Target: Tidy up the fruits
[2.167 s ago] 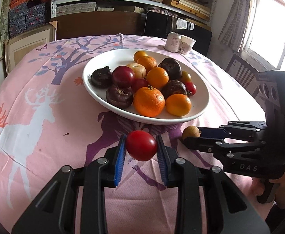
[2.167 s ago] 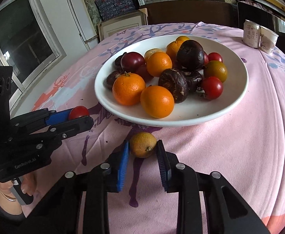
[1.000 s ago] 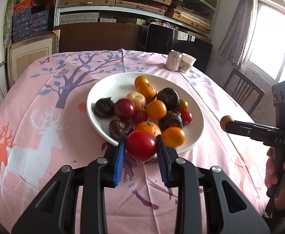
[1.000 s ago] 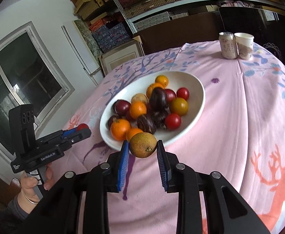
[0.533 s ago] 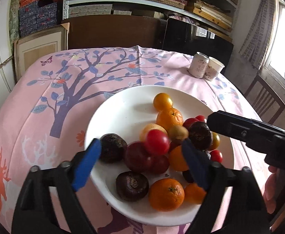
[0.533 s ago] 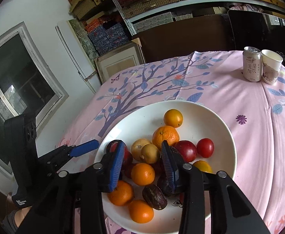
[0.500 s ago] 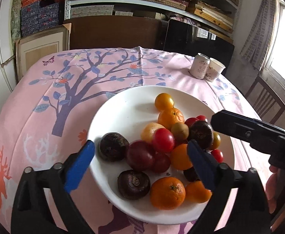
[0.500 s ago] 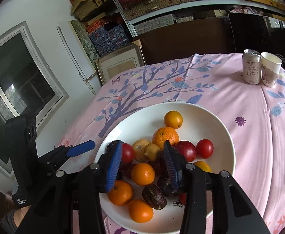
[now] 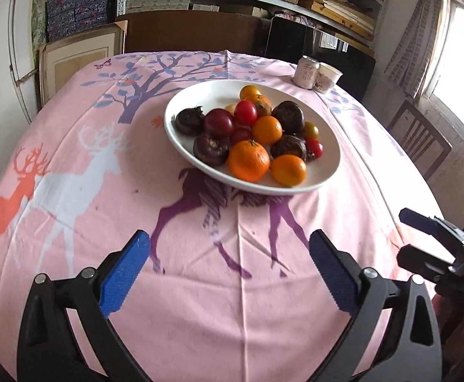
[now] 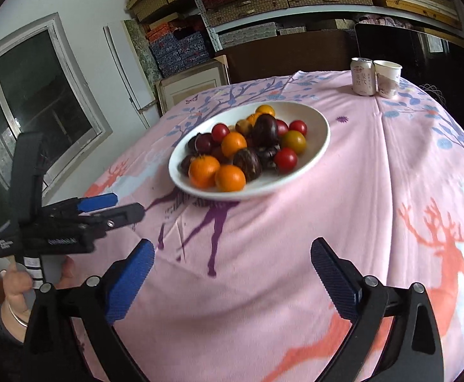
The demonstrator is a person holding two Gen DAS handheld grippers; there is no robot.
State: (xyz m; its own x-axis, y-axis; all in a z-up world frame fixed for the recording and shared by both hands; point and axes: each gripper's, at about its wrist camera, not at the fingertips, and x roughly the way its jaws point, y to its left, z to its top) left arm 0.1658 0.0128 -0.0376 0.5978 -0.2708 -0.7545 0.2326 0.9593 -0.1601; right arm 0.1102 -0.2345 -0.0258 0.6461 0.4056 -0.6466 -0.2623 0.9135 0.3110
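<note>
both my left tongs (image 9: 228, 267) and right tongs (image 10: 232, 273) gape wide over bare cloth, the right's jaws opening with nothing between, while every fruit i can see sits heaped in the white plate (image 9: 330, 172) at twelve o'clock on the desk (image 9: 88, 191), so little seems left.

Daylit, window (image 9: 460, 47) glare at right, fisheye-warped edges, slight blur.

Left gripper (image 9: 228, 267) and right gripper (image 10: 230, 269) both empty, jaws opening, tilted downward
</note>
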